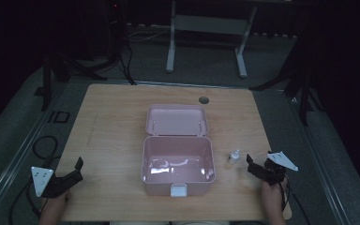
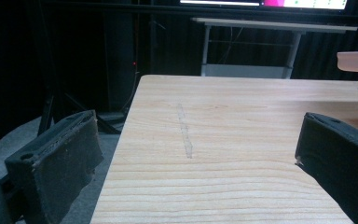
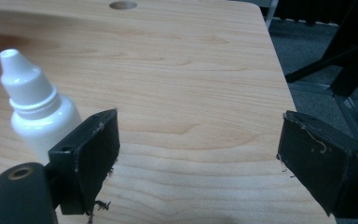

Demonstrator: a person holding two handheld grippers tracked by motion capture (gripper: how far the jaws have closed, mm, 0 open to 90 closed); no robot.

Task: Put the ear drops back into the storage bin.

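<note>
Dark room, black drapes and a desk frame at the back; wooden table (image 1: 117, 117) lit in the middle. Pink box (image 1: 178, 166) sat at table centre, lid (image 1: 177, 120) swung back and flat, interior looked empty apart from glare on the bottom. Small white dropper bottle (image 1: 234, 156) stood upright on the table just right of the box, not touching it.

Right gripper (image 1: 255, 167) was near the bottom-right edge, jaws spread wide with nothing between them. In the right gripper view the bottle (image 3: 35, 112) sat outside and beyond the left jaw, so no grasp yet. Left gripper (image 1: 75, 171) hung at the bottom-left edge, well apart from the box, jaws also released and empty, bare wood ahead of it.

Judgement: job looked like bottle into box. Done: box open and ready. Left: line the right gripper up on the bottle, clamp, lift over the wall, drop in, probably shut the lid. Basically at the start.
</note>
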